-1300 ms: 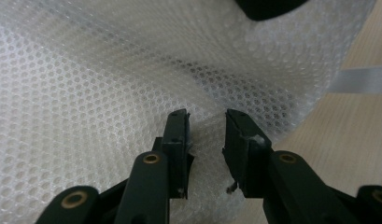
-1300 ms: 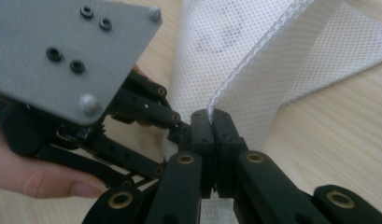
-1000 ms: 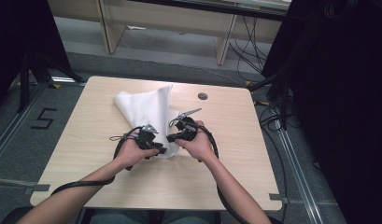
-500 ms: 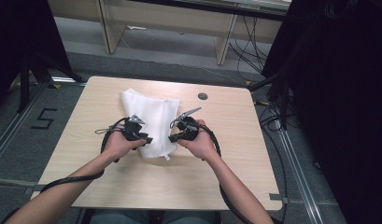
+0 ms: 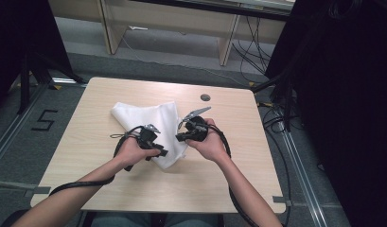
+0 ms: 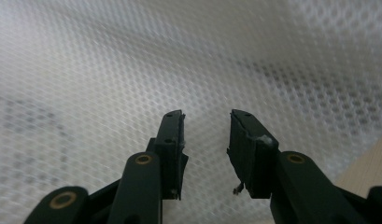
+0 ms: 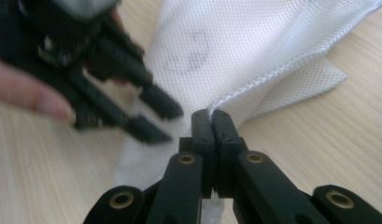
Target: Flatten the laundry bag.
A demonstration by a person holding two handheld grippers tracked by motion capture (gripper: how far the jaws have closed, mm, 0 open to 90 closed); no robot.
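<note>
The right gripper (image 7: 212, 122) has its two black jaws pressed together on a stitched edge of the white mesh cloth (image 7: 254, 42). Left of this cloth, the left gripper (image 7: 156, 119) hangs with jaws apart over the wooden table (image 7: 319, 135).

The white mesh cloth (image 5: 153, 124) carries a fine honeycomb pattern of small holes, with a faint grey printed mark showing through it in the right gripper view. The black two-jaw left gripper (image 6: 206, 140) and black right gripper (image 7: 211, 122) have brass-coloured rivets. The light wooden table (image 5: 110, 189) shows pale beige grain.
</note>
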